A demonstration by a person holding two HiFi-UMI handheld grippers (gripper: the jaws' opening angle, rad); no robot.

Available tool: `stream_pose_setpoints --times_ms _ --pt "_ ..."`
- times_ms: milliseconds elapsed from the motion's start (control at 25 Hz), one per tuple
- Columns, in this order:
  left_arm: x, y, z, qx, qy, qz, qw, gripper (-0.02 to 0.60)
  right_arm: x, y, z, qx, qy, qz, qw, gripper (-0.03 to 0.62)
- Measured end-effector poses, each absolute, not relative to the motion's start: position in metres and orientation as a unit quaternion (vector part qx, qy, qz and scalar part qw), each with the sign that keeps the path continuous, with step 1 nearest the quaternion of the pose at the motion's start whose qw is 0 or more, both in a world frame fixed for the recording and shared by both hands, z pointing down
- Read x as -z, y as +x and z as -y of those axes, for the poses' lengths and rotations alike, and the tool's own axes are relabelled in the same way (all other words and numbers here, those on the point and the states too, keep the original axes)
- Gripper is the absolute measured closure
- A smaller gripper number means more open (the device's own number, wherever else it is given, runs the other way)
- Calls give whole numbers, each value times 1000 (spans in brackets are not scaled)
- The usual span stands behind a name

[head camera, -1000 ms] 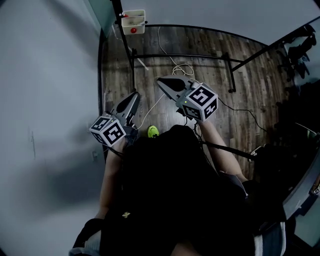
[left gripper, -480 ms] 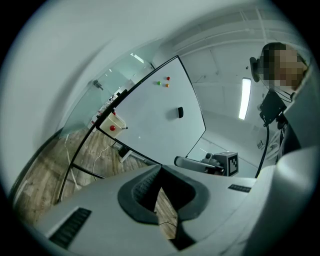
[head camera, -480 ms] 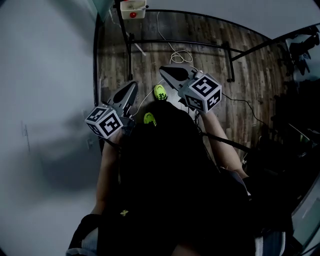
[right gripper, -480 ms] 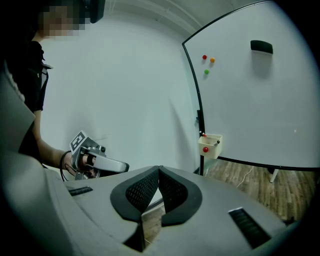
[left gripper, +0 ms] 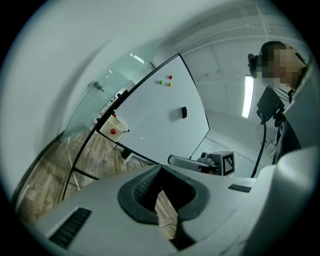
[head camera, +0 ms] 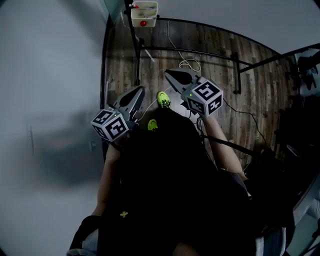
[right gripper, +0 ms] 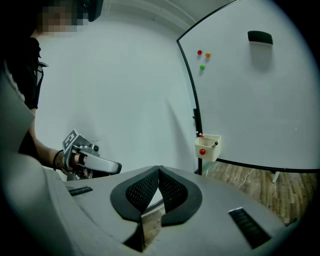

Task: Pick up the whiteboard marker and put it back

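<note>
A small white box [head camera: 144, 11] hangs on the whiteboard's black frame, far ahead of both grippers. In the right gripper view the box [right gripper: 208, 148] carries a red magnet, and marker ends [right gripper: 215, 143] stick out of its top. My left gripper [head camera: 140, 89] is shut and holds nothing; the left gripper view shows its pads meeting [left gripper: 160, 167]. My right gripper [head camera: 167, 73] is also shut and empty [right gripper: 159, 169]. Both point toward the whiteboard [right gripper: 250, 100] and are well short of the box [left gripper: 112, 128].
The whiteboard stand's black legs [head camera: 200, 52] and white cables [head camera: 187, 65] lie on the wooden floor ahead. A grey wall [head camera: 50, 100] runs along the left. An eraser [right gripper: 260, 36] and coloured magnets [right gripper: 202, 59] sit high on the board. The person's green shoes [head camera: 163, 98] show below the grippers.
A green shoe has stepped forward between the grippers. Both grippers stayed shut and drifted a little toward the whiteboard; the white box sits slightly further right in the head view.
</note>
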State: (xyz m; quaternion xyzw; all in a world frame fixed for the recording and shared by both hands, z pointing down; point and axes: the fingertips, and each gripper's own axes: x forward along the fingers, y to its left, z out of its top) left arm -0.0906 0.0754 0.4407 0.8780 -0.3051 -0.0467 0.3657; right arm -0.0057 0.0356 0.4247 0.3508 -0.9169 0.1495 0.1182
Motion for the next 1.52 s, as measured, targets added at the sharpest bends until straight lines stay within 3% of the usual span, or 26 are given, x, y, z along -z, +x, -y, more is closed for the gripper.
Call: stream_pose_setpoints --times_ms 1520 --pt "-455 -32 89 29 830 396 391 549 -457 36 152 -168 276 937 135 592"
